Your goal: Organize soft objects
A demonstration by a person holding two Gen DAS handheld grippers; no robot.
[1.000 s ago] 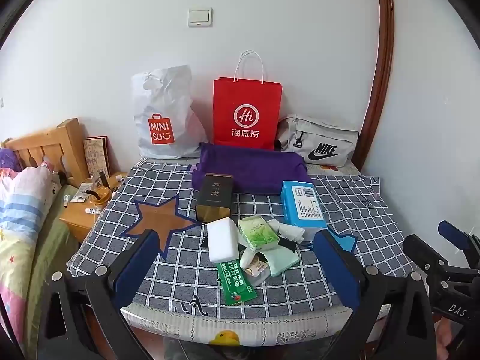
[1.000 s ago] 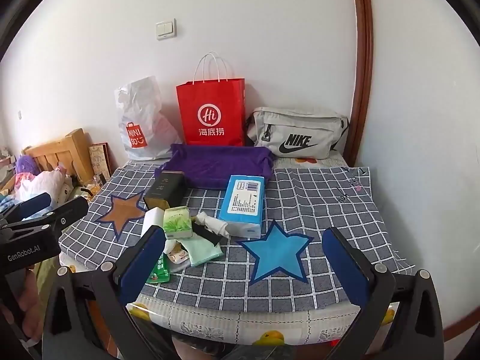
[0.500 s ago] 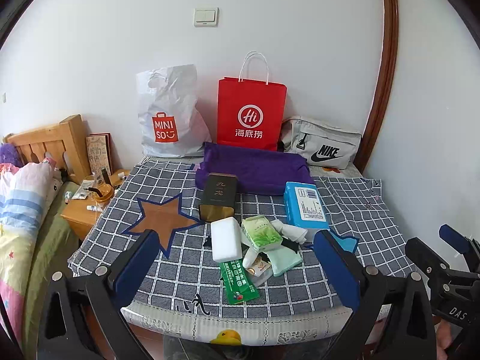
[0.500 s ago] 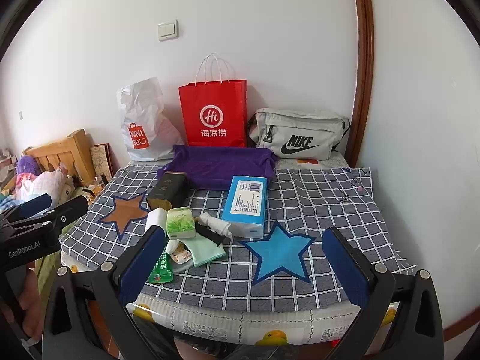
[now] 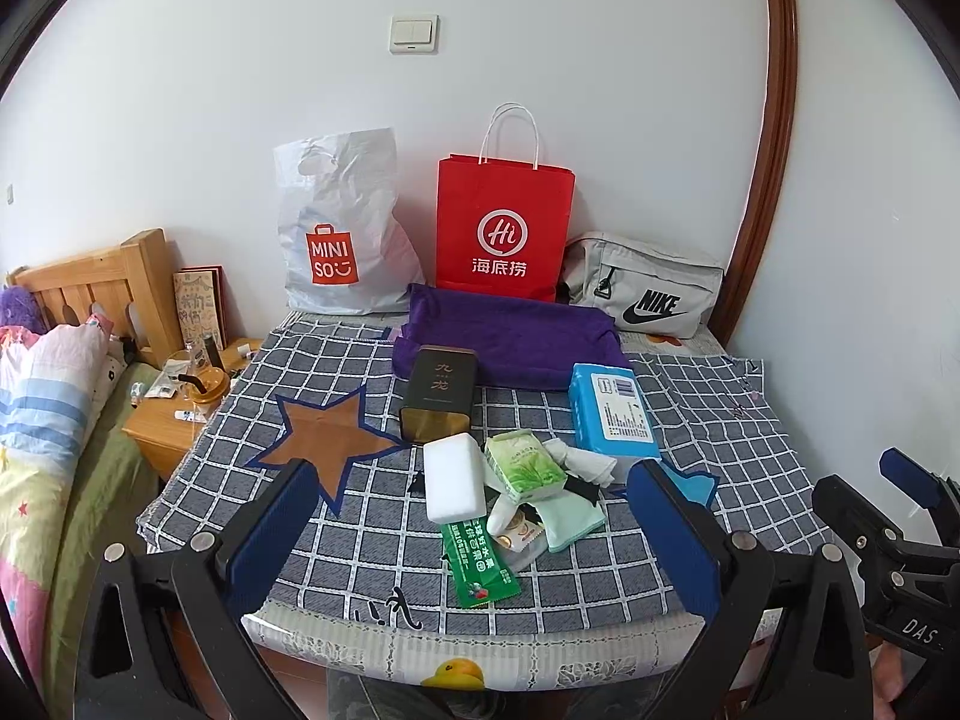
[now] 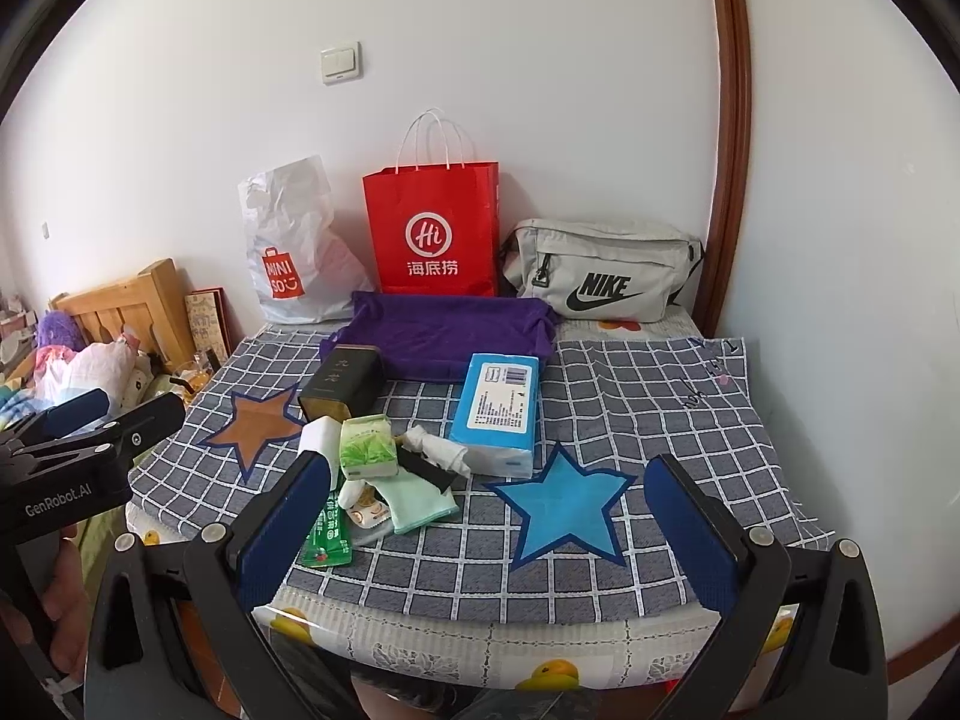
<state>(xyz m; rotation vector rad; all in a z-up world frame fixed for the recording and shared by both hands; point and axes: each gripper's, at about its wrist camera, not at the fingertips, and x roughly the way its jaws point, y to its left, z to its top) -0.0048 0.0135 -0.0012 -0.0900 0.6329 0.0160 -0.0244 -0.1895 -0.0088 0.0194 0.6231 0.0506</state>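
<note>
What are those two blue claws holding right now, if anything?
Nothing. The left gripper and right gripper are both open and empty, short of the pile on the table.

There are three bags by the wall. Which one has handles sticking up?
The red paper bag in the middle: two white loop handles stand above it. The white plastic bag is crumpled, and the grey bag lies flat.

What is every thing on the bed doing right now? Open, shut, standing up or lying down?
left gripper: open, holding nothing
right gripper: open, holding nothing
red paper bag: standing upright at the wall
white plastic bag: upright, crumpled
grey waist bag: lying, zipped shut
purple cloth: folded, flat
dark tin: lying on its side
blue tissue pack: lying flat
</note>
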